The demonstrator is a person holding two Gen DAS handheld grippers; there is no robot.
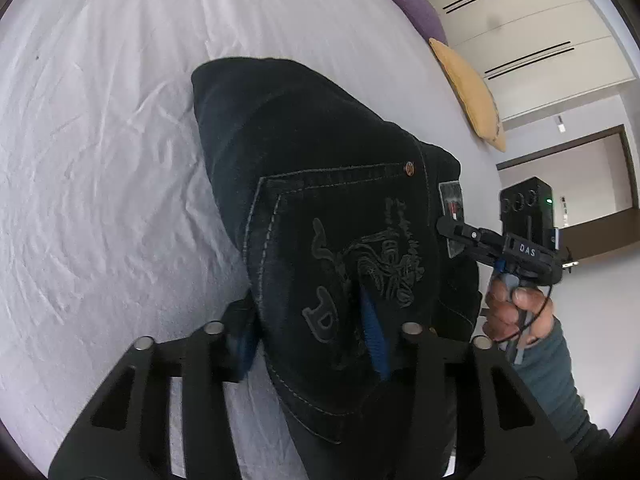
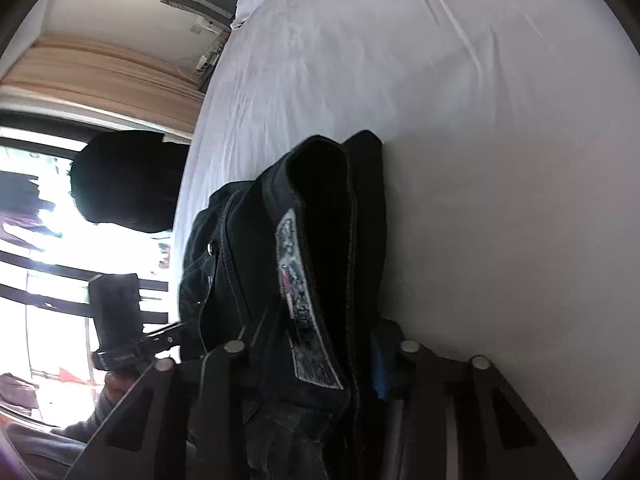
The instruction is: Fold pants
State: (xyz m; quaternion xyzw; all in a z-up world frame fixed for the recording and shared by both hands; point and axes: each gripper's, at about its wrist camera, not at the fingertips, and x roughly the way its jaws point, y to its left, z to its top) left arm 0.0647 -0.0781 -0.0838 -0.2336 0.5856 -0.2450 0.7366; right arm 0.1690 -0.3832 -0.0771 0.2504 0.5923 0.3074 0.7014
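Dark denim pants (image 1: 320, 184) lie bunched on the white bed, back pocket with embroidery facing up. In the left wrist view my left gripper (image 1: 308, 332) is shut on the pocket area, with fabric filling the gap between its blue pads. A person's hand holds my right gripper (image 1: 448, 227) at the right, its tips on the waistband by the leather patch (image 1: 452, 200). Seen from the right wrist, the right gripper (image 2: 312, 360) is shut on the waistband of the pants (image 2: 328, 208), patch between the fingers. The left gripper (image 2: 168, 334) shows at the left, partly hidden by denim.
The wrinkled white bed sheet (image 1: 100, 160) stretches far and left of the pants. A yellow pillow (image 1: 472, 96) and a purple pillow (image 1: 416, 12) lie at the bed's far right edge, by wardrobe doors. From the right wrist, a bright window (image 2: 60, 240) lies beyond the bed's left edge.
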